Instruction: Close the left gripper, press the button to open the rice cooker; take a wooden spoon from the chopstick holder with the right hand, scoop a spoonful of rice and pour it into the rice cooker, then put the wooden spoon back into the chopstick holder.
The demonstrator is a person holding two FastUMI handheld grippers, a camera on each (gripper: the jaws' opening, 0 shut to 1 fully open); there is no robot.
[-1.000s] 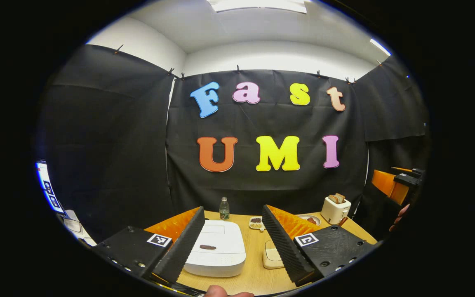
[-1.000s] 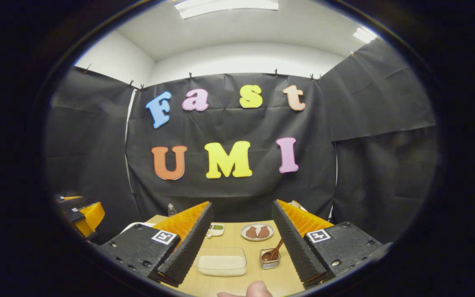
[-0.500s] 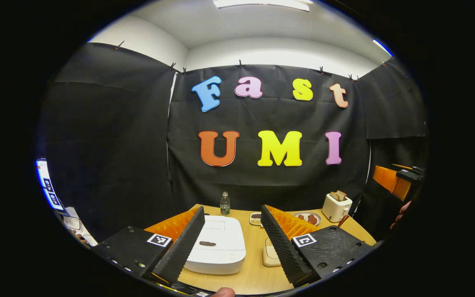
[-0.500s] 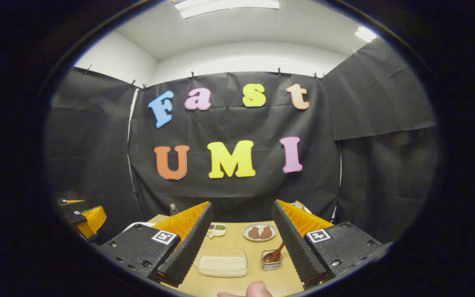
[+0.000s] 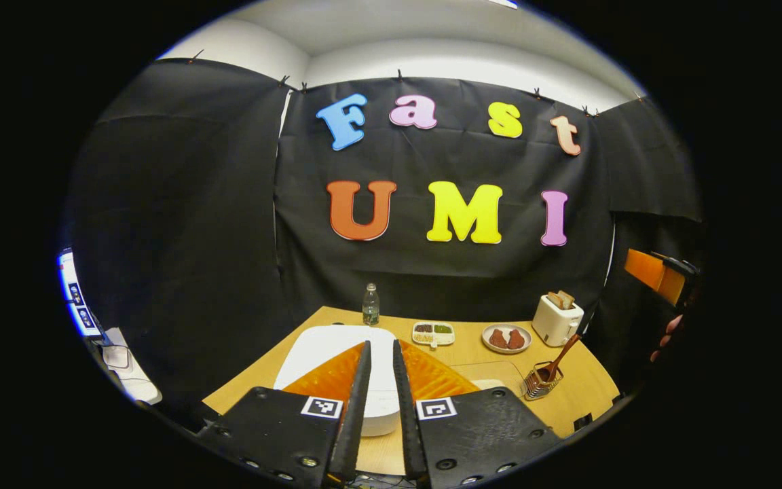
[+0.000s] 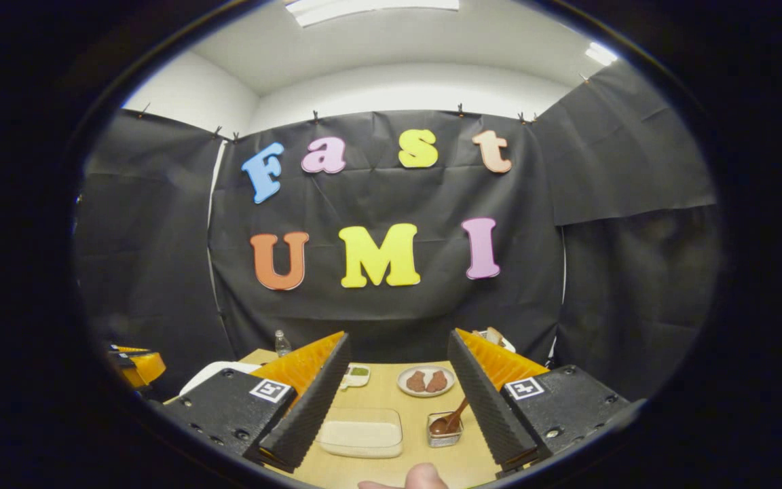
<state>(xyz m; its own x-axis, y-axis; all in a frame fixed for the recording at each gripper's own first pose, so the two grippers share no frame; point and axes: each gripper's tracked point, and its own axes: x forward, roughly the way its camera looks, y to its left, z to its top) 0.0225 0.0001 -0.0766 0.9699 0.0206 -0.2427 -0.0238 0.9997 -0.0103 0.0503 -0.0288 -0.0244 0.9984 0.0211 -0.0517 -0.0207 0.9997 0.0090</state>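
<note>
So the rice cooker (image 5: 337, 353) is a flat white box with rounded corners, lid down, sitting on the left half of the wooden surface (image 5: 588, 387). Its long side runs away from the camera toward the back wall in the left gripper view. The left gripper (image 5: 379, 380) hangs right over the cooker's near edge with its jaws pressed nearly together, just a thin slit between them and nothing in it.

The wooden spoon (image 6: 453, 415) stands in the chopstick holder (image 6: 444, 435), bowl end down, handle leaning up and to the right. The holder is a little wire basket, just right of a clear shallow container of rice (image 6: 360, 432). The right gripper (image 6: 391, 401) floats above that pair, jaws spread wide, empty. A fingertip (image 6: 418, 477) pokes in at the bottom of the right gripper view.

Further back: a small plate (image 6: 425, 381) with two brown pieces on it, a divided dish (image 5: 433, 332) of dark and green stuff, a water bottle (image 5: 370, 305) by the wall behind the cooker, and a white toaster (image 5: 557, 319) with bread sticking out, back right. Nothing sits between the closed jaws and the cooker lid. The other gripper (image 5: 659, 275) peeks in at the far right of the left gripper view, with fingers of a hand (image 5: 666, 333) just below.
</note>
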